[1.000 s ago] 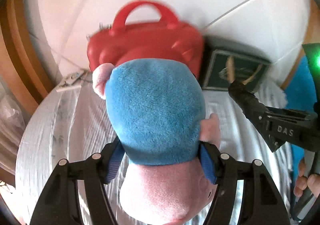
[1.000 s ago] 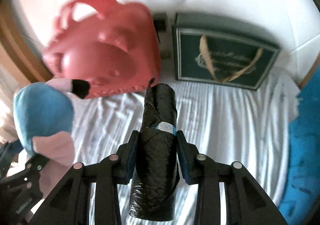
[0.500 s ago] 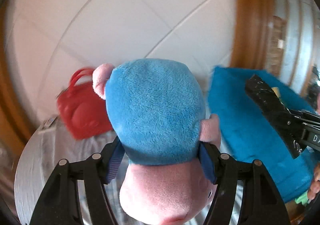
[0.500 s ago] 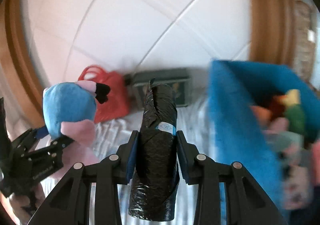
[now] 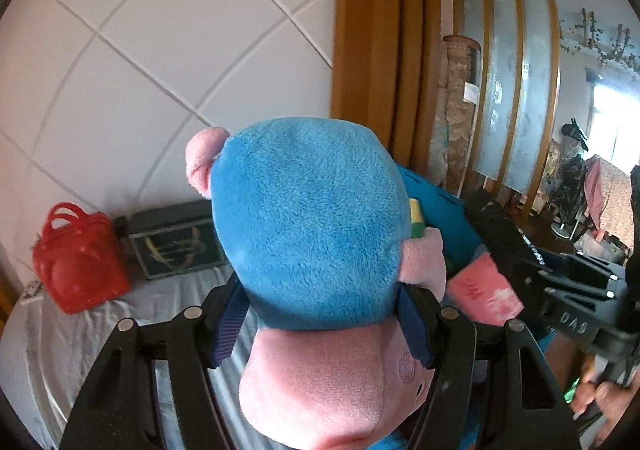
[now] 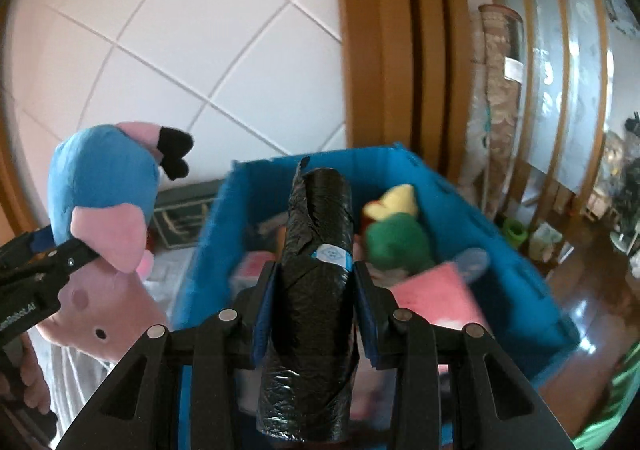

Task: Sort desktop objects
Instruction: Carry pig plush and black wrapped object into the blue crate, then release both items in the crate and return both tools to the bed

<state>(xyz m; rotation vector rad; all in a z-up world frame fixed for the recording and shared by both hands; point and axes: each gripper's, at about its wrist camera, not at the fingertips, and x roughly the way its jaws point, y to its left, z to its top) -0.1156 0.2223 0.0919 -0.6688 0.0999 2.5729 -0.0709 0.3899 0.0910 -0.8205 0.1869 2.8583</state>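
My right gripper clamps a roll of black bin bags, long axis pointing ahead over the blue bin just below; my left gripper pinches a plush pig, bin to its right.

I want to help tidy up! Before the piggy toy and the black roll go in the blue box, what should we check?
1. Left tongs squeeze the piggy toy firmly: ok.
2. Right tongs squeeze the black roll firmly: ok.
3. Blue box open on top: ok.
4. Black roll over the box: ok.
5. Piggy toy over the box: not ok, it is beside it.
6. Room left among the green toy and pink things: cannot tell, blurred.
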